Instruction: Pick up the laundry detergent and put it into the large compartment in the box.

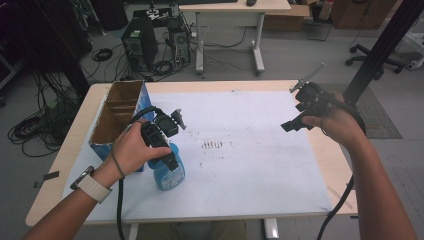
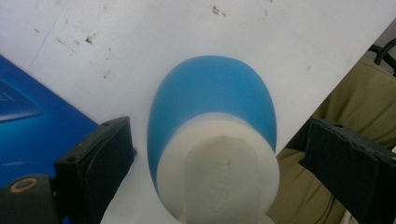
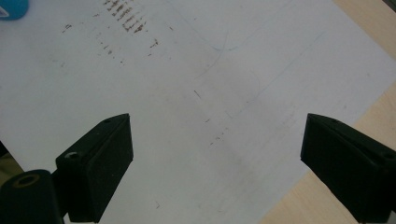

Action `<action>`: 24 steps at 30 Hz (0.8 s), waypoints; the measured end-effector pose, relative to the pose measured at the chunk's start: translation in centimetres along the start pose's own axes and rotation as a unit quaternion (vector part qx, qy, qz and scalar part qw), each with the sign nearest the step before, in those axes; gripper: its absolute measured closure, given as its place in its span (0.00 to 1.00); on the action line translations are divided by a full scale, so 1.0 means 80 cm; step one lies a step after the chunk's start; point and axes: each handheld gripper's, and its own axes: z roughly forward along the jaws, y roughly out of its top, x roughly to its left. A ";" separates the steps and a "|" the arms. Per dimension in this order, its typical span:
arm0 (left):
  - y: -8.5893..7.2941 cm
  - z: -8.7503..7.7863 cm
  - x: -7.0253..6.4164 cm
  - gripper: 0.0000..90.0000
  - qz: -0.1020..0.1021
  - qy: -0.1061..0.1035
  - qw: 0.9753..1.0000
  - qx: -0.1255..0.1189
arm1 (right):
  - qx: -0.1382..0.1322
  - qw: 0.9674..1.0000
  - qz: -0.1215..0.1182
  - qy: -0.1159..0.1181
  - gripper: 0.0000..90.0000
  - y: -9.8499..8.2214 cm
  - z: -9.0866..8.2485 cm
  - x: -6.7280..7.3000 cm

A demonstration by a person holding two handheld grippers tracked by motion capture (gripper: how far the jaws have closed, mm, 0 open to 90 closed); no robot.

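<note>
Claw number one, my left gripper (image 1: 167, 145), hung right over the blue bottle (image 1: 170, 172) in the high view. That bottle stood on the white sheet (image 1: 240, 165), near the front edge of the table (image 1: 320, 86), just beside the open cardboard box (image 1: 117, 112). My left hand (image 1: 131, 150) held the claw from behind. My right gripper (image 1: 300, 117) waited far off on the other side, up above the sheet, with nothing near it.

From the left gripper view, I looked down the bottle. Its white cap (image 2: 219, 172) was close to me and its blue body (image 2: 212, 93) sat below. My two black jaws stood wide apart, one on each side of the cap, and they did not touch it. The blue side of the box (image 2: 32, 130) showed at the left.

From the right gripper view, my other two jaws were wide apart too, with only the marked-up sheet (image 3: 196, 93) between them. A tiny bit of blue peeked in at the top corner.

I think I was at the grabbing step. Next I would have to go lower, keep the cap in the middle, and squeeze gently so the bottle did not tip.
</note>
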 end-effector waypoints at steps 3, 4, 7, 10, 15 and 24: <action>0.000 0.001 0.000 0.10 -0.002 0.000 1.000 0.000 | 0.000 1.000 0.000 0.000 0.10 0.000 0.000 0.000; 0.000 0.002 0.000 0.10 -0.002 0.000 1.000 -0.001 | -0.001 1.000 -0.001 -0.001 0.10 0.000 0.000 -0.001; 0.000 0.004 0.000 0.10 -0.004 0.001 1.000 -0.001 | 0.001 1.000 0.002 0.000 0.10 0.000 0.000 0.000; -0.001 0.007 0.000 0.11 -0.003 0.001 1.000 0.000 | 0.000 1.000 0.002 0.001 0.10 -0.001 0.001 0.000; -0.001 0.010 0.001 0.12 -0.005 0.001 1.000 0.001 | 0.000 1.000 0.000 0.001 0.10 0.000 0.002 0.000; -0.002 0.015 0.004 0.16 -0.008 -0.001 1.000 0.000 | 0.001 1.000 0.000 0.002 0.10 0.000 0.003 0.000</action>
